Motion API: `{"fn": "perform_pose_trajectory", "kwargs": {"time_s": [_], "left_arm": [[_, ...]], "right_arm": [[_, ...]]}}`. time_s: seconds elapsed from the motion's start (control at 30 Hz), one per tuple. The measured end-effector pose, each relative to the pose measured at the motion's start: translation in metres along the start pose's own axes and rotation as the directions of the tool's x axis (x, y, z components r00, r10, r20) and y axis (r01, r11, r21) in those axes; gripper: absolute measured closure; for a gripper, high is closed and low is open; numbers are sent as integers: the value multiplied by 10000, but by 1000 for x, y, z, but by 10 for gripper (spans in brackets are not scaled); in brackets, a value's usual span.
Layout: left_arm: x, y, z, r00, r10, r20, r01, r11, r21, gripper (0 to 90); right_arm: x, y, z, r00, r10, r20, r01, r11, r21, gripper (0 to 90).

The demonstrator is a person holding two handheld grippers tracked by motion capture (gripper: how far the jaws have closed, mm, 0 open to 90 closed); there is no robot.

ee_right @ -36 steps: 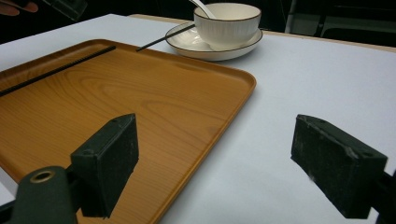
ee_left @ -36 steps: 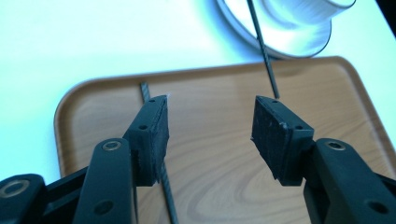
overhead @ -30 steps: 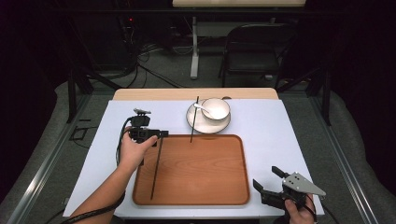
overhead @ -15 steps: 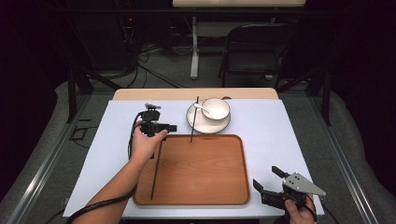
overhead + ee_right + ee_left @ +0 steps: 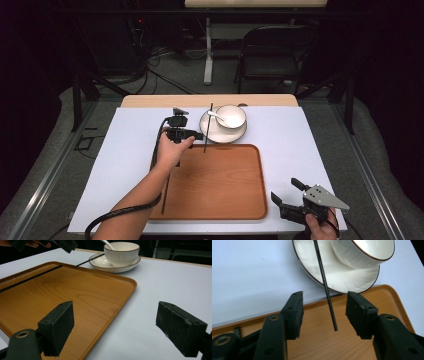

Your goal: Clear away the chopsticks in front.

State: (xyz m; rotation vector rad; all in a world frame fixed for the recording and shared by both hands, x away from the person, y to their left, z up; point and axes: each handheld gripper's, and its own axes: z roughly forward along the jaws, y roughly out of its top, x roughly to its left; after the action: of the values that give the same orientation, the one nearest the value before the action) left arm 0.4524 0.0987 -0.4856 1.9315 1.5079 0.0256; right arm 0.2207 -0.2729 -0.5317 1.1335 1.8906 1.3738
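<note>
A black chopstick (image 5: pixel 206 132) leans over the rim of a white plate (image 5: pixel 215 135), its lower end over the wooden tray (image 5: pixel 220 185). My left gripper (image 5: pixel 199 135) reaches it from the left. In the left gripper view the chopstick (image 5: pixel 327 295) stands between the pads (image 5: pixel 294 311), which have just been closing and do not touch it. A second chopstick (image 5: pixel 166 192) lies along the tray's left side. A white bowl (image 5: pixel 231 117) with a spoon (image 5: pixel 218 115) sits on the plate. My right gripper (image 5: pixel 284 191) rests open at the tray's near right corner, with nothing between its fingers (image 5: pixel 57 325).
A white sheet (image 5: pixel 305 145) covers the table, with bare space right of the tray (image 5: pixel 62 290). The bowl (image 5: pixel 121 252) and plate (image 5: pixel 112 265) stand just beyond the tray's far edge. A dark chair (image 5: pixel 275 55) and cables lie behind the table.
My left hand has moved right along the tray's far edge, bringing its jaws around the chopstick on the plate. The right gripper has stayed put.
</note>
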Motion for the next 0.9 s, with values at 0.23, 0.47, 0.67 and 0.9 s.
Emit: {"fn": "perform_pose_trajectory", "kwargs": {"time_s": [0.23, 0.47, 0.67, 0.9], "left_arm": [[-10, 3, 16, 9996, -130, -233, 141, 9987, 492, 569], [-17, 6, 28, 9988, -225, -442, 263, 9956, 895, 627], [-17, 7, 35, 9973, -308, -670, 373, 9945, 982, 667], [-16, 8, 43, 9956, -438, -832, 531, 9922, 1132, 727]], "right_arm": [[-1, 0, 0, 10000, 14, -17, -14, 10000, -23, 147], [-1, 0, 0, 10000, -24, -10, 24, 10000, -49, 147], [-1, 0, 0, 10000, -28, -29, 28, 10000, -63, 147], [-1, 0, 0, 10000, -39, -37, 39, 10000, -65, 147]]}}
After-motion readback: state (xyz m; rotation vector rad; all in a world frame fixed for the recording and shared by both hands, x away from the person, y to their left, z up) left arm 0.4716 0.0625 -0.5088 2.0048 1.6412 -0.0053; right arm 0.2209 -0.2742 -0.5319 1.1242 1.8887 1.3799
